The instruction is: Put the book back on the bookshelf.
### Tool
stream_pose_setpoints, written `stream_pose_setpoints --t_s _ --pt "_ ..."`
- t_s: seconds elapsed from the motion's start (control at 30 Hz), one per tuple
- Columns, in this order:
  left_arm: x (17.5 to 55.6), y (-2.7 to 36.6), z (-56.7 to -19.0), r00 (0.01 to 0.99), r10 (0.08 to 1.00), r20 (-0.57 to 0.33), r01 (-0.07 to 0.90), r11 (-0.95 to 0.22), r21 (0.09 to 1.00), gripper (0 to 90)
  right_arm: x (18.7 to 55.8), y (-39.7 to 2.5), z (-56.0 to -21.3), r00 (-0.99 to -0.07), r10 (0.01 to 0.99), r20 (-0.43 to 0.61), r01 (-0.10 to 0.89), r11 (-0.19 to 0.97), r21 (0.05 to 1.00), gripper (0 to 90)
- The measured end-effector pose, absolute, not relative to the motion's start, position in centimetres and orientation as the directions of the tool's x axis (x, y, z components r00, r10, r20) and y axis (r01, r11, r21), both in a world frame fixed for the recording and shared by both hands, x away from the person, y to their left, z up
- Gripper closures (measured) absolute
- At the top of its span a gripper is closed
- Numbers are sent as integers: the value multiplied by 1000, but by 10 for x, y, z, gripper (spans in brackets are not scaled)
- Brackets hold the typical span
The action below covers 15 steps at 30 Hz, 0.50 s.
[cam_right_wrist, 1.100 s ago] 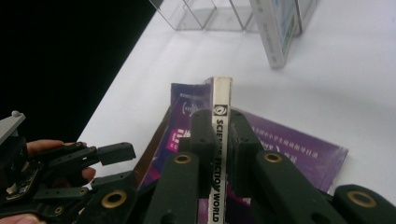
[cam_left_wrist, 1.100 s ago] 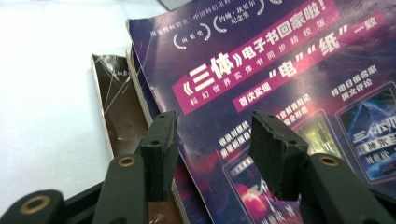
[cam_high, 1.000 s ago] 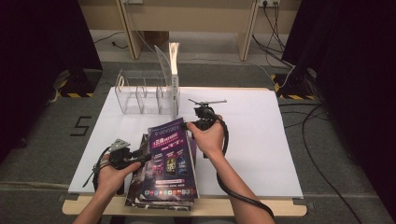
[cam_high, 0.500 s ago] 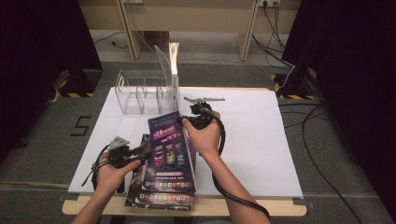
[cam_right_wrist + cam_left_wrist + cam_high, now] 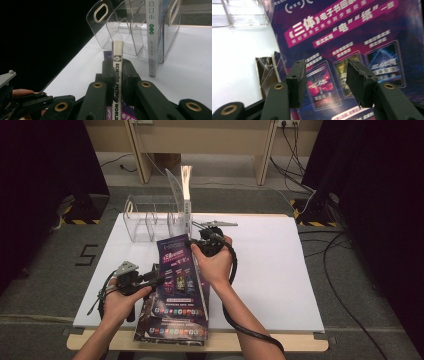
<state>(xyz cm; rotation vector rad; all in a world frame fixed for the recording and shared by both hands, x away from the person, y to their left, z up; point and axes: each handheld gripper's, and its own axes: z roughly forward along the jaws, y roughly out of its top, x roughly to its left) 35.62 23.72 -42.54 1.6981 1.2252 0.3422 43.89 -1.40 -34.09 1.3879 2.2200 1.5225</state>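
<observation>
right gripper pinches a magazine by its spine, lifted off the stack toward the clear rack; left gripper gapes alongside. held so thinly, it could sag, twist and snag a divider.

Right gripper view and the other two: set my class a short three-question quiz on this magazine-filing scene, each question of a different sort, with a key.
1. True or false: the right gripper is shut on the spine of the raised magazine.
2. Which stands in the clear rack already? A) a white-spined book B) a mug C) a ball
3. Fill in: the left gripper has its jaws ____ in front of the magazine cover.

Key: 1 true; 2 A; 3 open
</observation>
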Motion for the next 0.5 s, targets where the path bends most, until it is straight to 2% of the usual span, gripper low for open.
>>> stream_pose_setpoints --t_s 0.5 --pt "361 227 -408 485 830 -275 533 -31 845 490 442 -8 -335 -576 731 366 586 58 808 832"
